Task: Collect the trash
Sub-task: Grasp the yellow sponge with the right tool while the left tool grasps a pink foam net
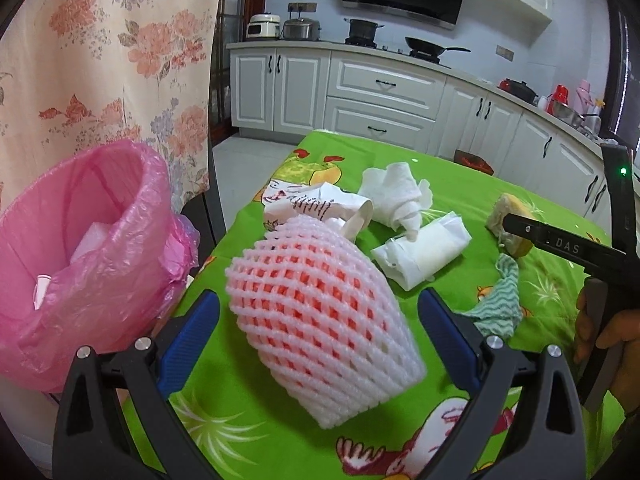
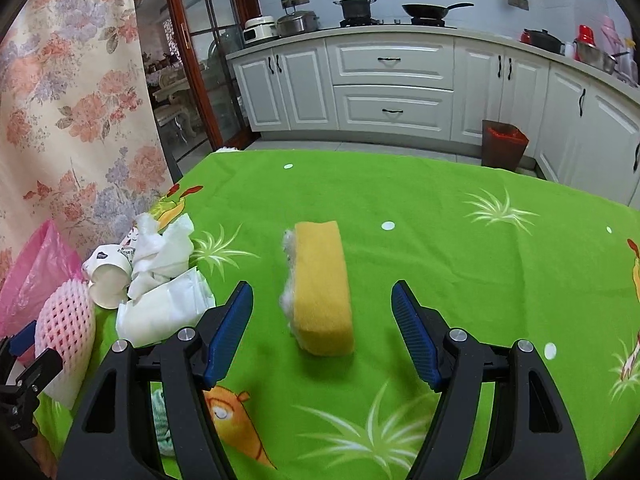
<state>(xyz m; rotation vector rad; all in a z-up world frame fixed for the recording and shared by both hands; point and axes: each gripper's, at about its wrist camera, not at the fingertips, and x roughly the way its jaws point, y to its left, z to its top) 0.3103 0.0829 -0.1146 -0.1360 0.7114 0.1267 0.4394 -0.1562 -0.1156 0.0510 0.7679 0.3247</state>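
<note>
A pink-and-white foam fruit net (image 1: 320, 320) lies on the green tablecloth (image 1: 248, 432). My left gripper (image 1: 318, 320) is open with its blue pads on either side of the net. Behind it lie a paper cup (image 1: 320, 208), crumpled white tissue (image 1: 396, 196) and a folded white wrapper (image 1: 420, 252). A bin lined with a pink bag (image 1: 80, 240) stands at the left table edge. My right gripper (image 2: 322, 320) is open around a yellow sponge (image 2: 320, 288), apart from it. The net (image 2: 68, 320), cup (image 2: 108, 284) and tissue (image 2: 164, 256) show at the left of the right wrist view.
A green-and-white cloth (image 1: 500, 304) lies near the sponge (image 1: 508, 220). A floral curtain (image 1: 100, 60) hangs at left. White kitchen cabinets (image 2: 392, 84) stand behind the table, with a dark floor bin (image 2: 502, 144) beside them.
</note>
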